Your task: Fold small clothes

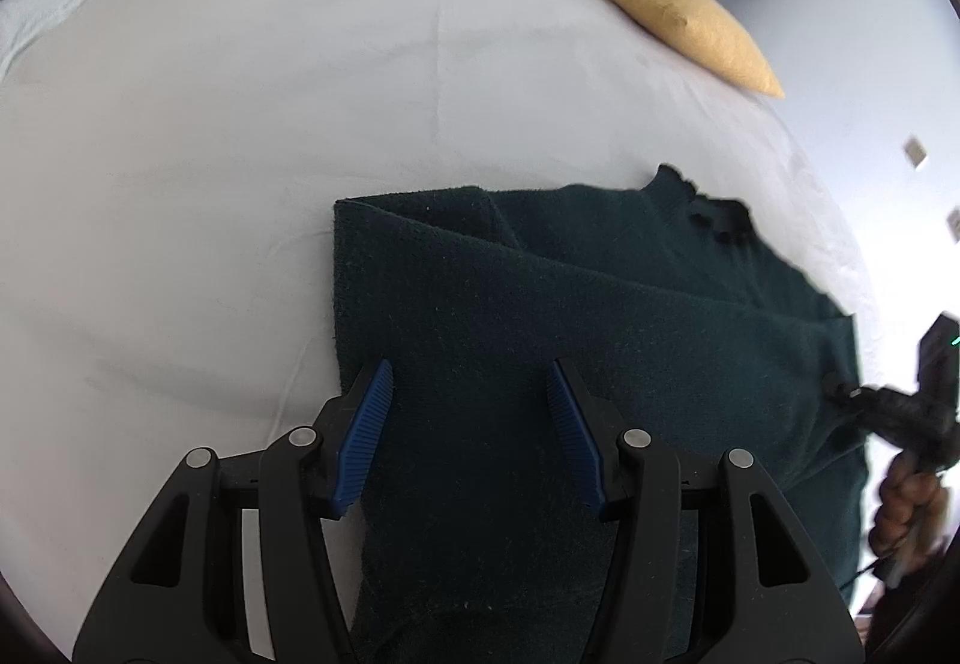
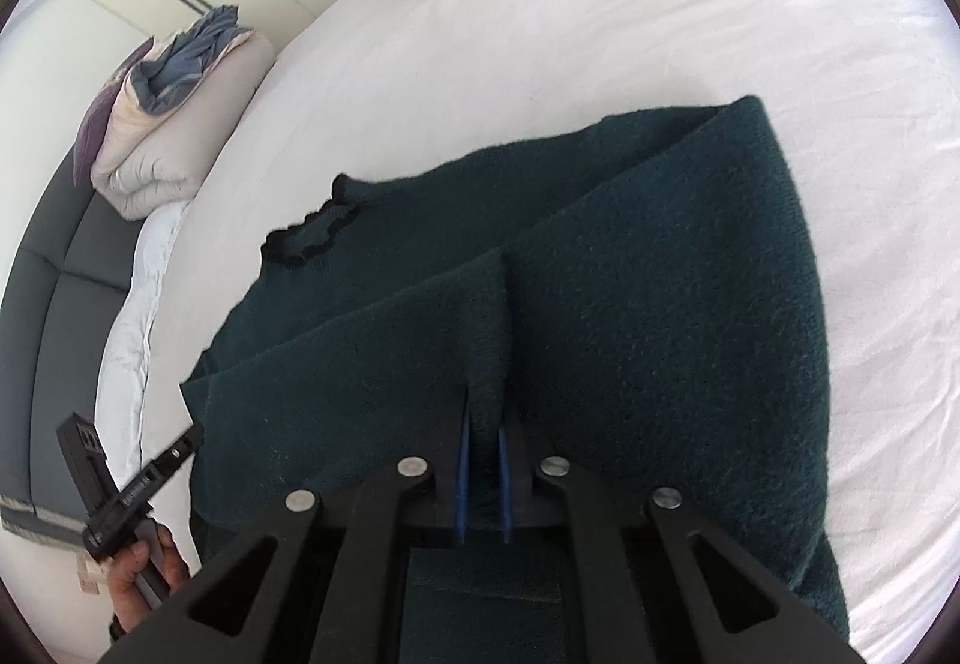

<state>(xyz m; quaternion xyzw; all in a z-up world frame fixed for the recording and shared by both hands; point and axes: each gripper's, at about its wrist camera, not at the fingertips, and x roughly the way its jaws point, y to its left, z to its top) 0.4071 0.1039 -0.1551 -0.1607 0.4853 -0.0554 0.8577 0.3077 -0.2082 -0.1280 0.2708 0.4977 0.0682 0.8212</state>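
The right claw (image 2: 482, 418) pinches the green sweater's (image 2: 660, 304) fold; the left claw (image 1: 471, 388), spread above it, grips nothing, so lifting could skew it.

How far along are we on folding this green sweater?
Partway. Done: one side of the green sweater is folded inward across the body on the bed. In hand: the right gripper pinches a fabric ridge; the left gripper hovers open above it. Left: the collar end lies unfolded.
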